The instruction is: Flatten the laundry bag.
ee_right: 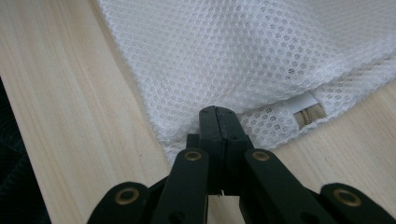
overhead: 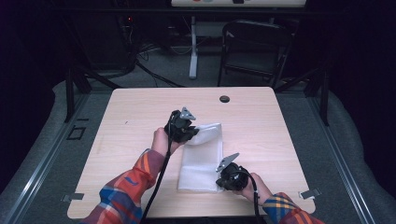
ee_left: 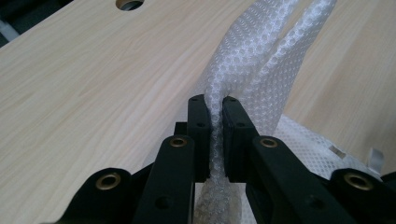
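At the near edge of the light wooden bench (overhead: 261, 121), at about 5 o'clock, the right gripper (overhead: 223, 176) has its jaws pressed together on the near right corner of the white mesh fabric bag (overhead: 201, 163). In the right gripper view the jaws are closed on the bag's edge (ee_right: 196, 130), and a beige zipper end (ee_right: 308, 115) shows just beside them at 2 o'clock. The bag lies flat near the middle of the bench, with its long axis running from near to far. Its far end is lifted and folded toward 1 o'clock. There the left gripper (overhead: 194, 133) holds it; in the left gripper view the jaws are clamped on a bunched strip of mesh (ee_left: 252, 70). Farther, at 12 o'clock, a small dark round hole (overhead: 224, 99) sits in the bench top. Beyond the bench stands a black folding chair (overhead: 254, 51).
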Motion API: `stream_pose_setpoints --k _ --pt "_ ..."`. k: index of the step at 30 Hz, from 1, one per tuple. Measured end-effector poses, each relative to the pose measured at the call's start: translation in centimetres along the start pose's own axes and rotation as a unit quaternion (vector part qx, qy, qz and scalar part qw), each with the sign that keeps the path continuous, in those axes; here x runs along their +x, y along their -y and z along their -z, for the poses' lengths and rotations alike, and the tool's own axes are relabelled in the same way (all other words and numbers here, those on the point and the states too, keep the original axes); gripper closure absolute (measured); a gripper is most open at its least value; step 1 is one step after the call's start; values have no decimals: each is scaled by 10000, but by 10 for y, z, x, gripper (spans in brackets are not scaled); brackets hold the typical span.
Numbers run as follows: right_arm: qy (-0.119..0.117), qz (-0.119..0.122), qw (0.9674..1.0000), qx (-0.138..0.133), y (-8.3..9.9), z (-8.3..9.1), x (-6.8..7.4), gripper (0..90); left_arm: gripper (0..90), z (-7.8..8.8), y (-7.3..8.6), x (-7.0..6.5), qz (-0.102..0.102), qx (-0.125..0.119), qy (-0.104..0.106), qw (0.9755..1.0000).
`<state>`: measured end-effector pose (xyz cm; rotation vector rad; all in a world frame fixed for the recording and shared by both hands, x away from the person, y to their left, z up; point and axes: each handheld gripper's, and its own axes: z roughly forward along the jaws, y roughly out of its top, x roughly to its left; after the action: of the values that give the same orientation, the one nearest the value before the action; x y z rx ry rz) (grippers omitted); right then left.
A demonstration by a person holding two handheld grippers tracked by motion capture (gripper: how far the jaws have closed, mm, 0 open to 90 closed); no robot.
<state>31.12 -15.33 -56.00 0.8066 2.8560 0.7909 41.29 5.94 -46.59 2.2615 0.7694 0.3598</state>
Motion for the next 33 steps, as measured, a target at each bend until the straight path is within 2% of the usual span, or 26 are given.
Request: stream_pose_setpoints --k 5,8,23,26,33 --pt "-18 0 10000 28 0 0 0 900 837 -6 -7 2 16 32 -46 10000" --pt "-41 14 10000 40 0 0 -1 900 837 -8 -12 4 -15 56 -150 9999" --pt "-162 65 9998 120 1 2 -1 900 836 -15 -26 28 199 125 -438 9988" --pt "-179 71 9997 126 0 2 -2 900 835 -18 -26 31 269 96 -393 9988" --pt "-165 75 9998 120 0 2 -2 900 833 -27 -32 35 293 43 -483 9984"
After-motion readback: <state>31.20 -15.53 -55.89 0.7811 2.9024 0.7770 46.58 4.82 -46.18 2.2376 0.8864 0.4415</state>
